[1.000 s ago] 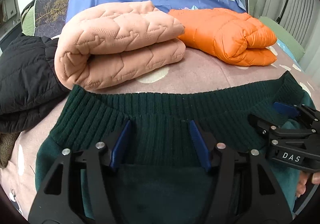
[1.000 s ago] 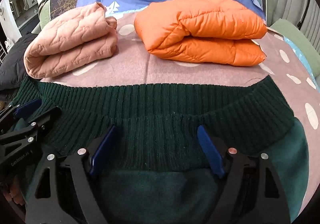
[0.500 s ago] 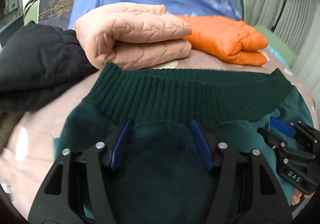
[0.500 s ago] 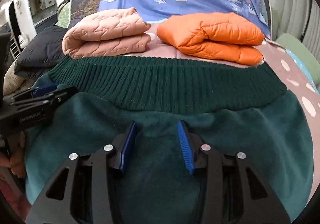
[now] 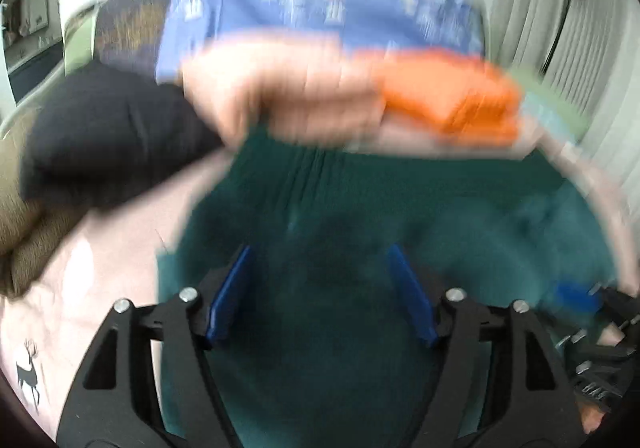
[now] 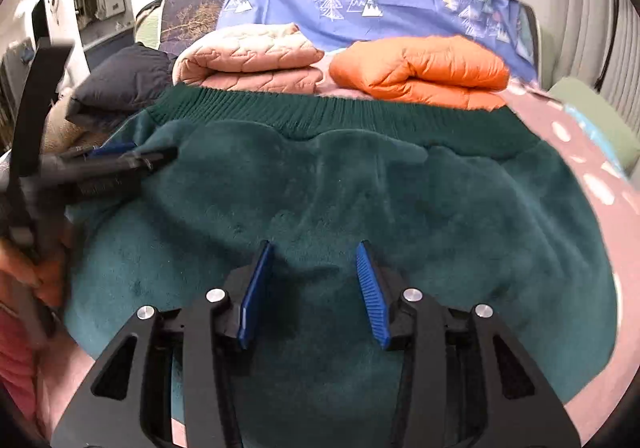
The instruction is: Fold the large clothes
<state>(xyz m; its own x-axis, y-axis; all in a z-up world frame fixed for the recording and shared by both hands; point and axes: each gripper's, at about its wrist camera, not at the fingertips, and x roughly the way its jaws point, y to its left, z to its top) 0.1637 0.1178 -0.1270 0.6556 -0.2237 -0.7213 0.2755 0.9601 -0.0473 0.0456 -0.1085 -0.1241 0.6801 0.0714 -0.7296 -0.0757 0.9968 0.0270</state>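
A dark green fleece garment point(image 6: 360, 184) lies spread on the pink bed cover, its ribbed knit hem point(image 6: 320, 110) at the far edge. It also fills the blurred left wrist view point(image 5: 360, 248). My left gripper point(image 5: 318, 260) is open above the fleece, nothing between its blue pads. My right gripper point(image 6: 312, 254) is open, narrower, just above the middle of the fleece. The left gripper also shows at the left of the right wrist view point(image 6: 112, 160), over the garment's left edge. The right gripper shows at the lower right of the left wrist view point(image 5: 592, 312).
Beyond the hem lie a folded pink quilted garment point(image 6: 248, 56) and a folded orange puffer jacket point(image 6: 420, 68). A black jacket point(image 6: 124, 80) lies at the far left. A blue tree-print sheet point(image 6: 360, 4) hangs behind. The pink dotted bed cover point(image 6: 592, 176) shows at right.
Both grippers have pulled back from the ribbed hem toward me and risen; the hem now lies far from the fingers. The right gripper's fingers narrowed from wide open. The left view blurs with motion.
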